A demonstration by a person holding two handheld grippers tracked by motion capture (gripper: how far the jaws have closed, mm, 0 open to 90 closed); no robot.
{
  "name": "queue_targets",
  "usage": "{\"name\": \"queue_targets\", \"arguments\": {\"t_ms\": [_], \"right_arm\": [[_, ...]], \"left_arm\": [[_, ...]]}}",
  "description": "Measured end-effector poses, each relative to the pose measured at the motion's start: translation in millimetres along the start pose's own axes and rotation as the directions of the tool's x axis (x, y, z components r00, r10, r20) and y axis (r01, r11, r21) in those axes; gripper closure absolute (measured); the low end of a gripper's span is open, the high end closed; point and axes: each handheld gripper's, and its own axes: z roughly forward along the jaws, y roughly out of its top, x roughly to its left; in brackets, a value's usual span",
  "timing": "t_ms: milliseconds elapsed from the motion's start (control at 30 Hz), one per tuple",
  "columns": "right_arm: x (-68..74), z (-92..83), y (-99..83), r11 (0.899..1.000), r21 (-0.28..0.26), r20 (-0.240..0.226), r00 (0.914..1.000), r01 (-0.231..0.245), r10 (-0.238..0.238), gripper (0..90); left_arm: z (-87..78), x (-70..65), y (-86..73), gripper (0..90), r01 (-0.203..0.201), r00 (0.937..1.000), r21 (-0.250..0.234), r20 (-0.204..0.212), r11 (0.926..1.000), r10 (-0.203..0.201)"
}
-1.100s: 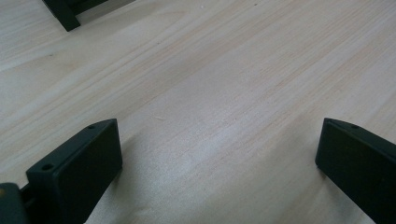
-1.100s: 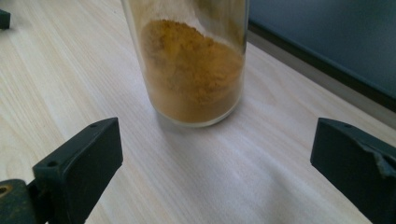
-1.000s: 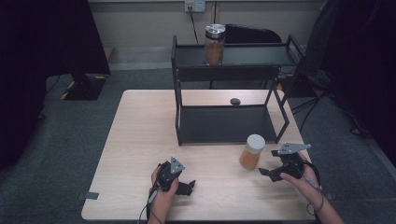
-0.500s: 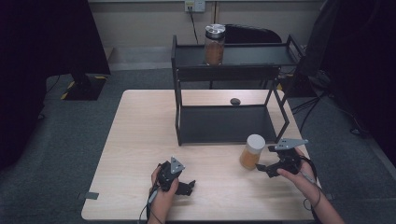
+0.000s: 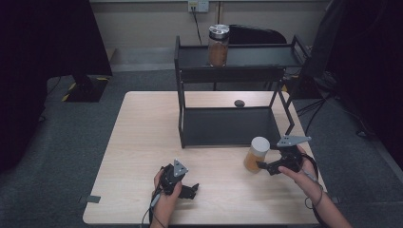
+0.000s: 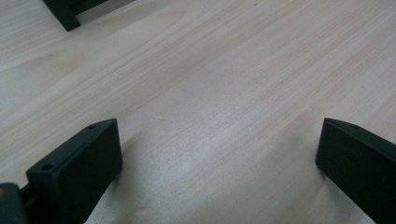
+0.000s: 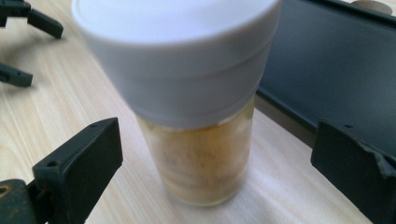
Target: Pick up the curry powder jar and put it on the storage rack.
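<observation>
Nearest you, your left hand-held gripper (image 5: 189, 191) rested low on the surface (image 5: 142, 142), jaws spread wide over bare wood and holding nothing, well apart from the work. To the right, your right hand-held gripper (image 5: 262, 166) was at the jar (image 5: 256, 154), which stood upright on the surface just in front of the rack (image 5: 228, 126); in the right gripper view the jar (image 7: 196, 107), white-lidded with a tan filling, sat between your spread jaws, neither one touching it. So the grasp was not yet made: you were lined up but had not closed. Beyond it, the rack's lower shelf (image 5: 228, 127) lay bare, and on the top shelf (image 5: 247, 56) a second jar (image 5: 218, 45) with a metal lid already stood. Judging by that, one jar seemed placed, and this one was left to pinch, lift and set on the rack.
</observation>
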Motion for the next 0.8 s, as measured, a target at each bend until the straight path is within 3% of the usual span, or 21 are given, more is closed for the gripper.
{"name": "queue_targets", "arguments": {"t_ms": [233,500,800], "right_arm": [[-1.8,3.5,1.1,0.999,-0.04,-0.008,0.9998,-0.02,0.02,2.0],[-4.1,7.5,-2.2,0.995,-0.095,-0.034,0.999,-0.032,0.029,12.5],[-2.2,16.2,0.6,0.995,-0.1,-0.036,0.9993,-0.009,0.006,19.6]], "left_arm": [[0.0,0.0,0.0,0.1,0.0,1.0,0.0,0.0,1.0,0.0],[0.0,0.0,0.1,0.1,0.0,1.0,0.0,0.0,1.0,0.0],[0.0,0.0,0.0,0.1,0.0,1.0,0.0,0.0,1.0,0.0]]}}
